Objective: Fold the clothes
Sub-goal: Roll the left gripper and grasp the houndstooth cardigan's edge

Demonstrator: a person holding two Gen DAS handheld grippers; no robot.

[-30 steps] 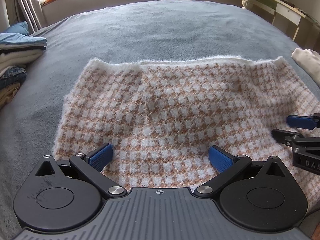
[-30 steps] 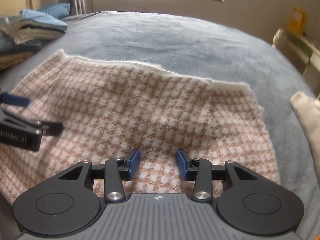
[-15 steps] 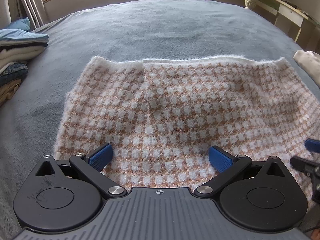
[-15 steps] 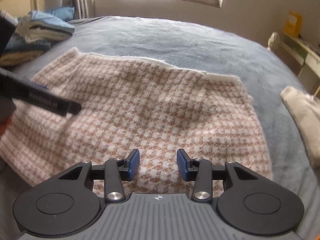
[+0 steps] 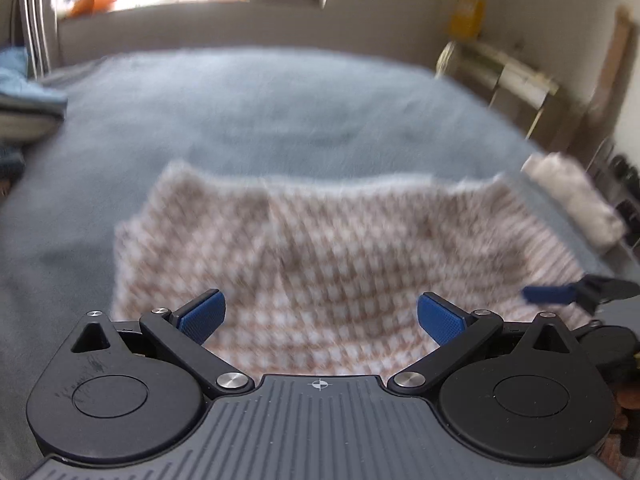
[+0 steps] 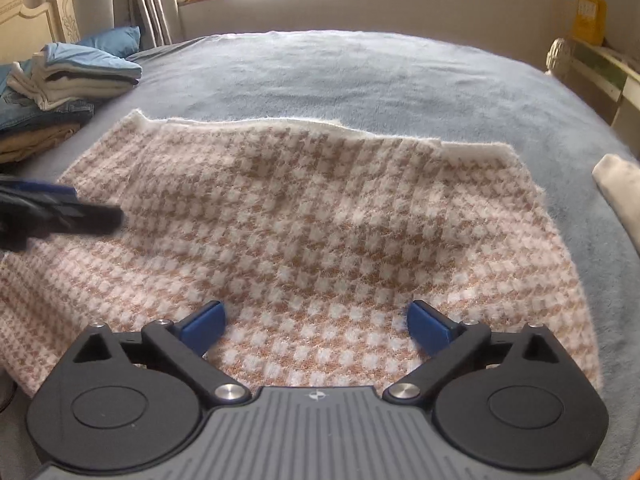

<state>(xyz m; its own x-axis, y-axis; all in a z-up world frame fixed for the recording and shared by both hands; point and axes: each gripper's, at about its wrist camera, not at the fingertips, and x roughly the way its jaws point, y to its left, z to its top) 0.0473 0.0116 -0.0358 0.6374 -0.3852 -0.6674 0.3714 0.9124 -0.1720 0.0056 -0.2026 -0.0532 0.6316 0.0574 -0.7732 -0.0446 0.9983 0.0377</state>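
Observation:
A fuzzy tan-and-white checked garment (image 6: pixel 320 216) lies flat on the blue-grey bed (image 6: pixel 360 76), its white hem along the far edge. My right gripper (image 6: pixel 318 324) hovers over the garment's near edge. Its jaws are opening wide and its blue pads press on nothing; only cloth lies below them. My left gripper (image 5: pixel 320 318) is open over the garment (image 5: pixel 320 248) in a blurred left wrist view, nothing between its pads. One right finger (image 5: pixel 548 294) shows at that view's right edge. A left finger (image 6: pixel 60 216) reaches over the garment's left side.
A stack of folded clothes (image 6: pixel 60 80) sits at the bed's left edge, by a cream headboard (image 6: pixel 32 20). A white garment (image 6: pixel 620 192) lies at the bed's right side. A pale desk (image 5: pixel 512 76) stands beyond the bed on the right.
The right gripper's jaws have spread from a narrow gap to wide apart. The left gripper has lifted and tipped upward, so more of the room shows and its view is blurred.

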